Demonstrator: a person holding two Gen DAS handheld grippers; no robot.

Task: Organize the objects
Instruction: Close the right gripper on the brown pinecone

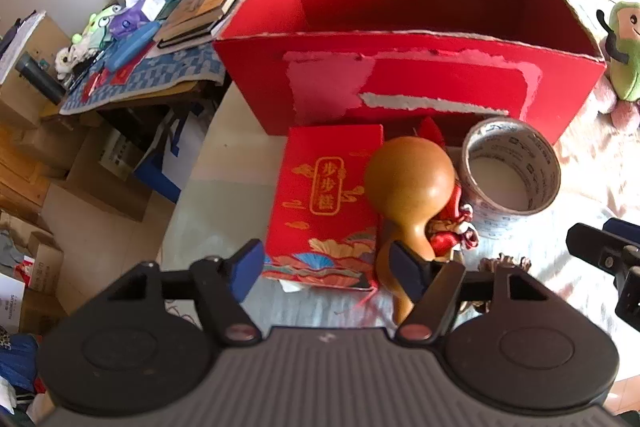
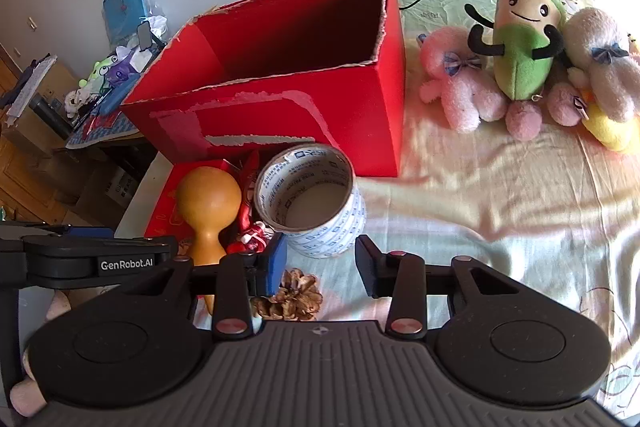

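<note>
Here, both hand-held grippers hang spread: the left (image 1: 324,263) straddles the gift box (image 1: 326,203), best squeezed squarely; the right (image 2: 322,263) faces tape (image 2: 316,199) at twelve o'clock.

Glossy smooth gourd (image 1: 408,183); torn cardboard box (image 1: 400,75); fuzzy plush toys (image 2: 520,59).

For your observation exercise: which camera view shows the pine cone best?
The right wrist view: the pine cone lies nearly whole on the bedsheet, just ahead of the right claw. The left wrist view catches only its scale tips behind the left claw's linkage.
</note>
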